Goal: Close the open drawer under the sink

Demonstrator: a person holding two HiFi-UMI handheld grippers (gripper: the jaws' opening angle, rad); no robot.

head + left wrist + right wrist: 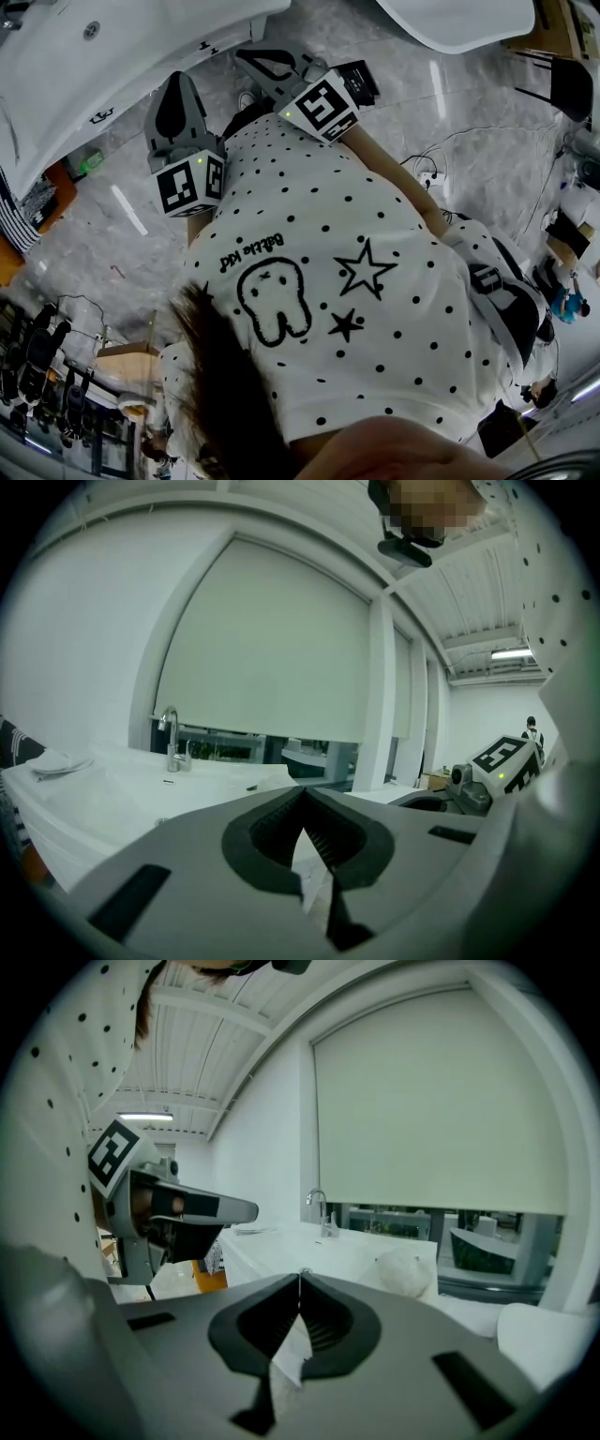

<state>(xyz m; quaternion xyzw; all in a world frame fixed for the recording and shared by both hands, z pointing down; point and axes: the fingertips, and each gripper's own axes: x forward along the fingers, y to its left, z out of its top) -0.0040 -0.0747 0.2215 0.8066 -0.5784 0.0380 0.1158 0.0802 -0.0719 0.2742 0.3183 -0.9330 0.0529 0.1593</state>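
Marble floor (pixel 450 122) along sink counter (pixel 103 75) edge

My left gripper (pixel 178 79) is left of my right gripper (pixel 241 54), both just below the sink counter (pixel 141 56) at upper left.

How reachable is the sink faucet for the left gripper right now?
Probably yes: the left gripper, jaws shut, faces the faucet over the white counter, with no obstacle visible between them.
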